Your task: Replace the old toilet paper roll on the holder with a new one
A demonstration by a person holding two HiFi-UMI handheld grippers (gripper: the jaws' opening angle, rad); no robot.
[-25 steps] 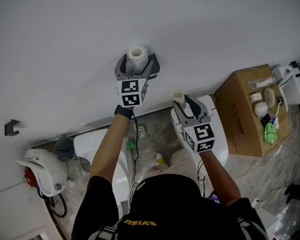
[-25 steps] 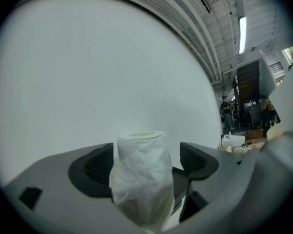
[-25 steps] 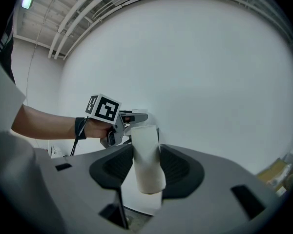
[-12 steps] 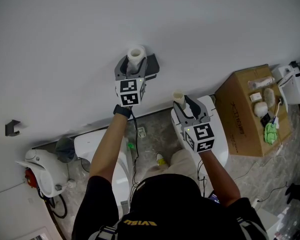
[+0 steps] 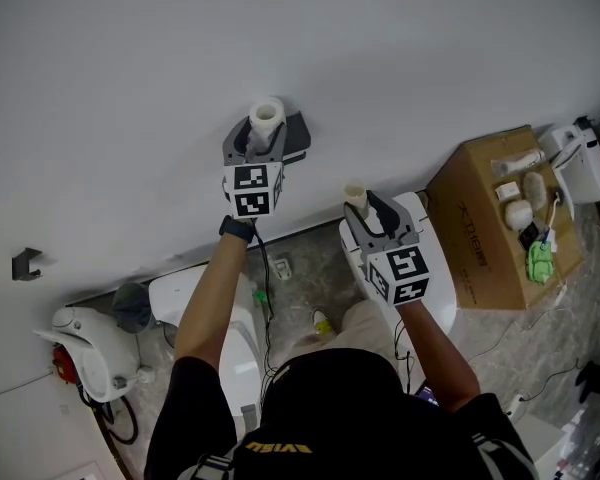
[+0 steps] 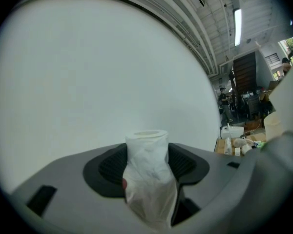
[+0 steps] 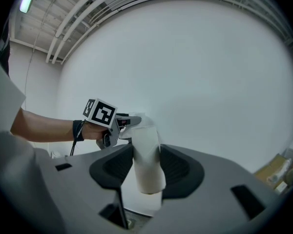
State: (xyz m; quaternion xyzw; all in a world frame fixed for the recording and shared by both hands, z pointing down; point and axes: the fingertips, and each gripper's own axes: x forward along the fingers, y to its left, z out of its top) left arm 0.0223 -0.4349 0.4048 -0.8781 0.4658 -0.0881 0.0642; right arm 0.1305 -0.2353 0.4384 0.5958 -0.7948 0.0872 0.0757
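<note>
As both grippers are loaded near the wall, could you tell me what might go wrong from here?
1. The jaws of the left gripper have just been closing on the white roll between them; a harder squeeze could crush it.
2. Its loose sheet hangs between the jaws and could snag or unwind.
3. The right gripper pinches the slim roll upright; it could slip and fall to the floor.

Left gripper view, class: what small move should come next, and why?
Probably draw the left claw back from the wall: it has just been closing on the thin white roll, now gripped, while the right claw holds a cream roll ready.
</note>
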